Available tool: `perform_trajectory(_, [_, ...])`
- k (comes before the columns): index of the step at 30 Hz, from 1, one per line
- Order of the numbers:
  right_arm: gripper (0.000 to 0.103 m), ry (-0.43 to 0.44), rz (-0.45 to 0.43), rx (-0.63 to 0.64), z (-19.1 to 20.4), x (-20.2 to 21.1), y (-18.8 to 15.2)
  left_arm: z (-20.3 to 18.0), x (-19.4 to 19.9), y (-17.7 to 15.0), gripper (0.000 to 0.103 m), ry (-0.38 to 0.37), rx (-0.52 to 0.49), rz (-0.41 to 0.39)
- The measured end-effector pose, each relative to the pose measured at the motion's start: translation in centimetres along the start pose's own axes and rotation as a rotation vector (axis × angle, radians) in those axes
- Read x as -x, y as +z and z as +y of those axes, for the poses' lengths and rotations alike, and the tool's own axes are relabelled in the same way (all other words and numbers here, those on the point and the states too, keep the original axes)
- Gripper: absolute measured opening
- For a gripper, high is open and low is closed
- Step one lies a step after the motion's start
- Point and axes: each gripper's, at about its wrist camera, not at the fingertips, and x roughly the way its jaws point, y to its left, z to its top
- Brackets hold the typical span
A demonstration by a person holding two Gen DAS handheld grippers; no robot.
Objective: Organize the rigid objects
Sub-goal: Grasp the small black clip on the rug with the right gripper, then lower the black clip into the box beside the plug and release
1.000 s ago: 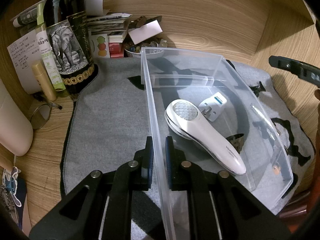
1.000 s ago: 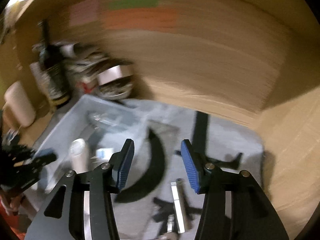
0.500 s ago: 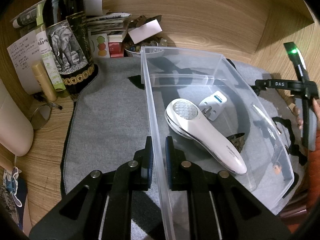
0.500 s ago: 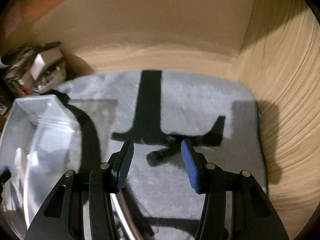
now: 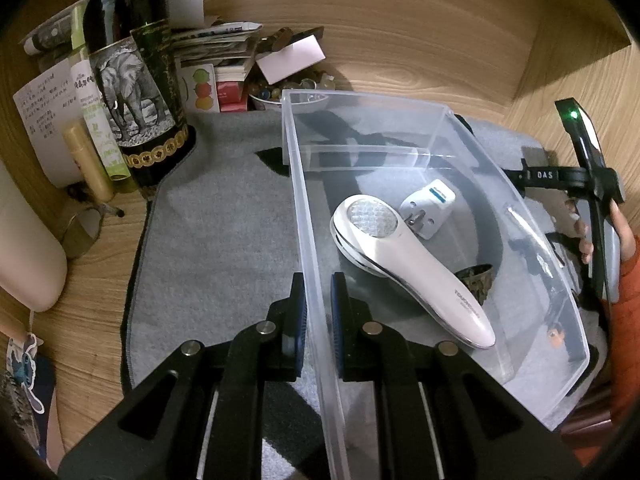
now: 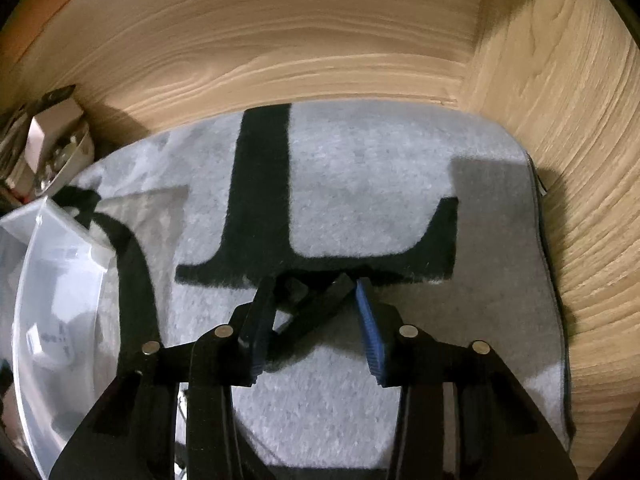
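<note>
Holding: your left claw (image 5: 318,312) is pinching the near left wall of the clear plastic bin (image 5: 436,124), one pad outside it and one inside, at lower centre of the left wrist view.
Closing: your right claw (image 6: 316,320) is drawing its jaws in around a black stick-shaped object (image 6: 316,312) lying slantwise on the grey mat (image 6: 360,184); the right blue pad is meeting the object's upper end, and whether the left pad is touching it you cannot tell.
Sitting in the bin: a white handheld device (image 5: 404,264) is lying diagonally across the middle, with a white plug adapter (image 5: 428,208) just beside its round head and a small patterned ring (image 5: 478,280) near its handle.
Resting under the bin: the mat is covering the wooden counter (image 5: 104,240), the bin standing on its right half in the left wrist view.
Standing at upper left: a dark bottle with an elephant label (image 5: 132,80) is crowding against papers and small boxes.
Showing at right edge: your right hand (image 5: 584,236) is holding the other tool, its green light glowing.
</note>
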Motion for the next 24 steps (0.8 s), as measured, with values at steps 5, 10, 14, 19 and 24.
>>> perform_trajectory(5, [0.036,0.031,-0.025,0.011,0.2,2.0,-1.2,0.0,-0.1,-0.2,0.011,0.002,-0.003,0.006])
perform_trajectory(10, [0.036,0.044,-0.085,0.048,0.9,5.2,-1.9,0.1,-0.1,-0.3,0.011,-0.002,0.007,0.005])
perform_trajectory(14, [0.036,0.059,-0.151,0.102,2.2,7.6,-1.7,0.1,-0.1,-0.3,0.011,-0.007,0.016,0.007])
perform_trajectory(19, [0.036,0.089,-0.211,0.184,5.0,9.5,-1.8,0.2,-0.1,-0.3,0.011,-0.008,0.016,0.008])
perform_trajectory(24, [0.036,0.124,-0.261,0.258,8.0,10.9,-2.0,0.3,0.0,-0.3,0.009,-0.011,0.022,0.003])
